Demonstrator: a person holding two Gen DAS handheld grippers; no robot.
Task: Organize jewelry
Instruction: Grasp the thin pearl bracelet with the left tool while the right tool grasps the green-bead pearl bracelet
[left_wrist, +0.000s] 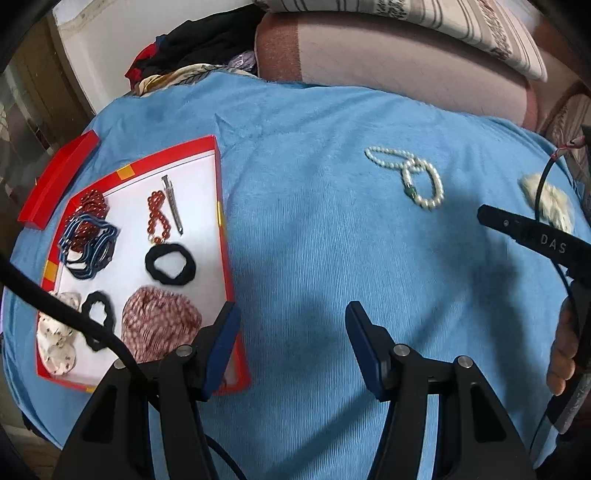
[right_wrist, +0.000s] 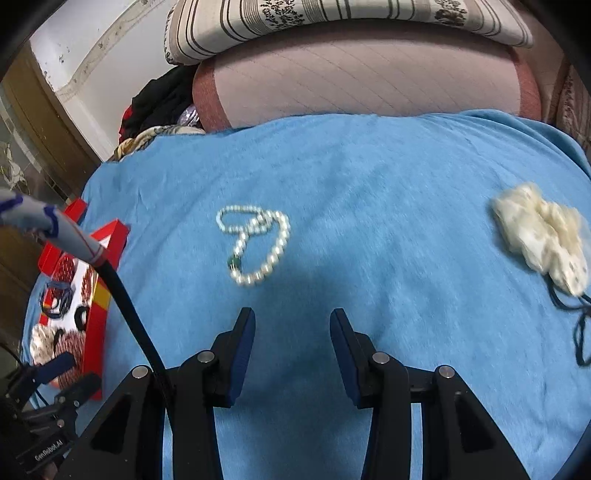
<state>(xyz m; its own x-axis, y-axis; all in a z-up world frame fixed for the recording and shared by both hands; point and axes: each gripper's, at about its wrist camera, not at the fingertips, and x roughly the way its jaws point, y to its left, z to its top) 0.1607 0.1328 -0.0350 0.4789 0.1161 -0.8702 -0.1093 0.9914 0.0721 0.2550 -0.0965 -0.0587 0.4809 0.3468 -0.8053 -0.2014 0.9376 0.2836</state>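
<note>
A white pearl necklace (left_wrist: 410, 176) with a green bead lies on the blue cloth, also in the right wrist view (right_wrist: 255, 243). A cream fluffy scrunchie (right_wrist: 543, 236) lies at the right, seen too in the left wrist view (left_wrist: 550, 203). A red-rimmed tray (left_wrist: 221, 221) at the left holds a red bead bracelet (left_wrist: 158, 218), a silver hair clip (left_wrist: 173, 205), black scrunchies (left_wrist: 170, 264), blue bands (left_wrist: 86, 243) and patterned scrunchies (left_wrist: 159, 321). My left gripper (left_wrist: 291, 343) is open and empty beside the tray's near right corner. My right gripper (right_wrist: 291, 347) is open and empty, just short of the necklace.
The tray's red lid (left_wrist: 59, 177) lies at the far left. A pink cushion (right_wrist: 362, 70) and striped pillow (right_wrist: 332, 18) border the cloth's far edge, with a pile of dark clothes (left_wrist: 195, 44) at the back left. A thin black cord (right_wrist: 580, 325) lies near the cream scrunchie.
</note>
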